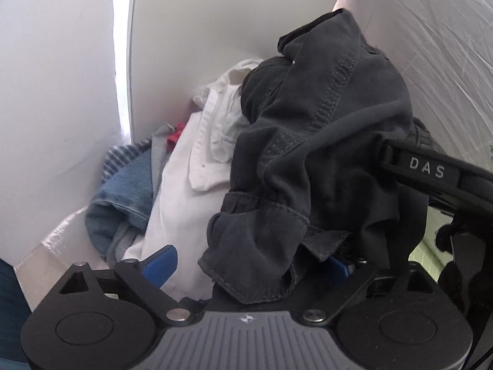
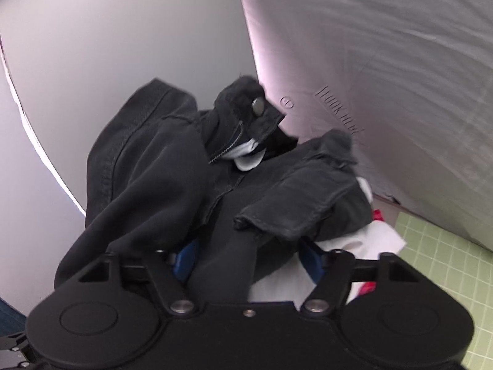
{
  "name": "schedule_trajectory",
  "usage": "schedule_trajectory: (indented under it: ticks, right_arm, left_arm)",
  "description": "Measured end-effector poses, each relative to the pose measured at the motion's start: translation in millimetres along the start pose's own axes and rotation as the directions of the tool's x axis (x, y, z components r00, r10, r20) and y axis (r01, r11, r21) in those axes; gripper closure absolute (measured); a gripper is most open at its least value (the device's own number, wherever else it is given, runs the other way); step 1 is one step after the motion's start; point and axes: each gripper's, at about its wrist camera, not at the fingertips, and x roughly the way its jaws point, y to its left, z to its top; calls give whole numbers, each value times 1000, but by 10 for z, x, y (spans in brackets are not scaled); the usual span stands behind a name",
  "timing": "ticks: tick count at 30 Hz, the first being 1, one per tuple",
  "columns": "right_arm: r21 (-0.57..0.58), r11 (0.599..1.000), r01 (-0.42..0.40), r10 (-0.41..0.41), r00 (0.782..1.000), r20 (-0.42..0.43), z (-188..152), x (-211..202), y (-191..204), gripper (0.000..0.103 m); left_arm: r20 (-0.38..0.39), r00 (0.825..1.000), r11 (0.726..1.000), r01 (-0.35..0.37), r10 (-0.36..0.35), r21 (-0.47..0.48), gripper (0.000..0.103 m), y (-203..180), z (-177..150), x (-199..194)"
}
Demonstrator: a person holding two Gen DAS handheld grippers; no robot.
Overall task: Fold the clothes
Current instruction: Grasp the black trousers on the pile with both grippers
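Note:
A dark grey pair of jeans (image 1: 323, 154) hangs bunched in front of both cameras. In the right wrist view the jeans (image 2: 160, 166) show their waistband, zip and metal button (image 2: 257, 104). My left gripper (image 1: 249, 265) has blue fingers (image 1: 161, 262) set wide apart, with the dark cloth draped between them; the right finger is mostly hidden. My right gripper (image 2: 246, 256) also has its blue fingers (image 2: 186, 257) apart, with the jeans fabric running between them. The right gripper's black body (image 1: 431, 169) crosses the left wrist view at right.
A pile of clothes lies behind: a white garment (image 1: 191, 191), blue denim (image 1: 123, 191), a striped piece (image 1: 123, 154) and something red (image 1: 175, 137). A plastic-covered surface (image 2: 385, 77) rises at right. Green tiles (image 2: 446, 265) show below. A white wall (image 1: 61, 77) is at left.

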Motion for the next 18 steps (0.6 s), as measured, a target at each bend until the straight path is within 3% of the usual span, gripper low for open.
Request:
schedule_trajectory:
  ticks: [3,5,12,18]
  right_arm:
    - [-34,999,-8,8,1000,16,-61,35,10,36]
    - [-60,998,-11,12,1000,26,-89,4,15,39]
    - [-75,996,-37,43,997,72,-179,-96,-55,58]
    - [-40,998,-45,50,987,152,-267,-383,-107,79]
  left_arm:
    - [-25,999,999,42,-42,-27,22,20,22,87]
    - [-28,998,998,60,-61,-29,35,-2,12,97]
    - [-3,997,997,73,-73,-26,52,-46,-56,9]
    - [62,996,997,68,-70,39,63,-180,-158,-224]
